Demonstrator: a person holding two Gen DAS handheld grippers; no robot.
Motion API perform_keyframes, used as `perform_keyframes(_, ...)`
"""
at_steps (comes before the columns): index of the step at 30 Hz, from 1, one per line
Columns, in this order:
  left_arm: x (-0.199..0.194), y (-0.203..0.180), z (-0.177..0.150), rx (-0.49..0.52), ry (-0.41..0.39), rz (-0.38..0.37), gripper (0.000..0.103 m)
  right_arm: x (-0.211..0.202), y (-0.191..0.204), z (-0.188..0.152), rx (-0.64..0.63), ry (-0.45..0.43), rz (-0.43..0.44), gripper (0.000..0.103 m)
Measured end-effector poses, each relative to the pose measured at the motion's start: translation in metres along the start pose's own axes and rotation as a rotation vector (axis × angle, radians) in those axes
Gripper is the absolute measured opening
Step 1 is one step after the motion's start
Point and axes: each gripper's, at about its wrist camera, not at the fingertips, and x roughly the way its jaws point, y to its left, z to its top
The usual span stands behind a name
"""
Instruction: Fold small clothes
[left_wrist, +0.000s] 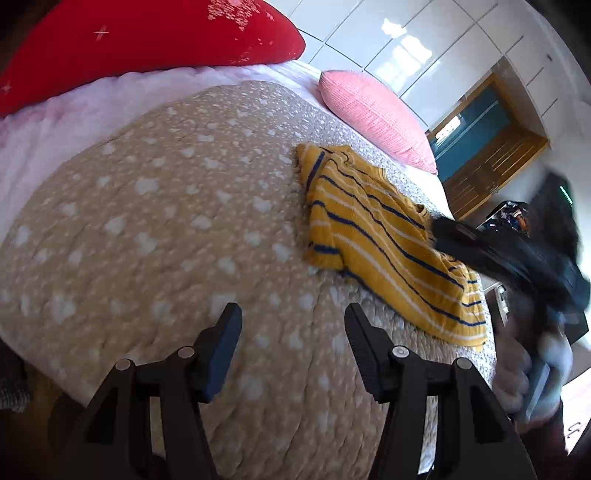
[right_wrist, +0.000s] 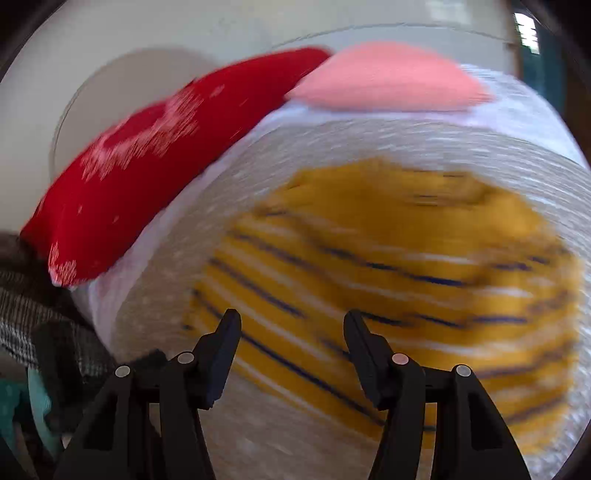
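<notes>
Bed (left_wrist: 155, 206): beige quilt with white stars over a white cover.
Shirt (left_wrist: 384, 236): yellow, striped, lying rumpled by the bed's right edge.
Pillows: red pillow (left_wrist: 147, 37) and pink pillow (left_wrist: 373, 118) at the head.
Room: glossy white cupboards (left_wrist: 424, 48) behind (wooden shelf beside).
Left gripper (left_wrist: 291, 314): fingers apart, empty, over bare quilt.
Right gripper (right_wrist: 291, 321): fingers apart, empty, above the shirt; view blurred.

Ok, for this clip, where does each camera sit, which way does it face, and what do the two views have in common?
Left wrist: rides the left claw, angled down across the star-print bedspread; its open fingers show, plus the blurred right claw over the striped yellow shirt.
Right wrist: rides the right claw, angled down at the shirt; blurred, open fingers in view.
Shared: shirt, bedspread, red pillow, pink pillow.
</notes>
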Motion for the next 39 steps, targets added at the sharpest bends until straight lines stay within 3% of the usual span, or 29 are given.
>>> perform_keyframes(4, -0.019, 0.017, -0.003, -0.020, -0.017, 0.000, 0.057, 0.074, 0.056, 0.023, -0.078, 0.097, -0.075, 0.063)
perform_keyframes(10, -0.037, 0.039, -0.006, -0.069, -0.051, 0.001, 0.060, 0.131, 0.101, 0.008, -0.335, 0.115, -0.510, 0.066)
perform_keyframes(16, -0.034, 0.035, -0.004, -0.083, -0.041, -0.056, 0.060, 0.149, 0.105, 0.007, -0.425, 0.126, -0.614, 0.070)
perform_keyframes(18, -0.035, 0.027, -0.006, -0.069, -0.037, -0.071, 0.060, 0.154, 0.102, 0.016, -0.413, 0.145, -0.599, 0.070)
perform_keyframes(20, -0.039, 0.019, -0.011, -0.045, -0.033, -0.068, 0.060, 0.147, 0.097, 0.024, -0.375, 0.164, -0.580, 0.050)
perform_keyframes(21, -0.041, 0.015, -0.013, -0.038, -0.032, -0.063, 0.060, 0.141, 0.094, 0.027, -0.364, 0.159, -0.590, 0.027)
perform_keyframes(22, -0.043, 0.013, -0.014, -0.032, -0.032, -0.058, 0.060, 0.134, 0.090, 0.030, -0.346, 0.149, -0.560, 0.023)
perform_keyframes(26, -0.052, 0.004, -0.017, -0.001, -0.029, -0.022, 0.060, 0.076, 0.051, 0.043, -0.155, 0.047, -0.389, 0.019)
perform_keyframes(30, -0.048, -0.008, -0.017, 0.010, -0.009, -0.014, 0.060, -0.010, -0.032, 0.042, 0.099, -0.098, -0.269, 0.018)
perform_keyframes(32, -0.040, -0.022, -0.019, 0.036, 0.015, -0.012, 0.060, -0.044, -0.078, 0.032, 0.205, -0.152, -0.237, 0.018)
perform_keyframes(35, -0.023, -0.044, -0.020, 0.079, 0.055, -0.007, 0.060, -0.084, -0.148, -0.001, 0.333, -0.213, -0.265, 0.018)
perform_keyframes(39, 0.001, -0.078, -0.020, 0.126, 0.107, -0.032, 0.060, -0.092, -0.226, -0.056, 0.514, -0.189, -0.245, 0.018)
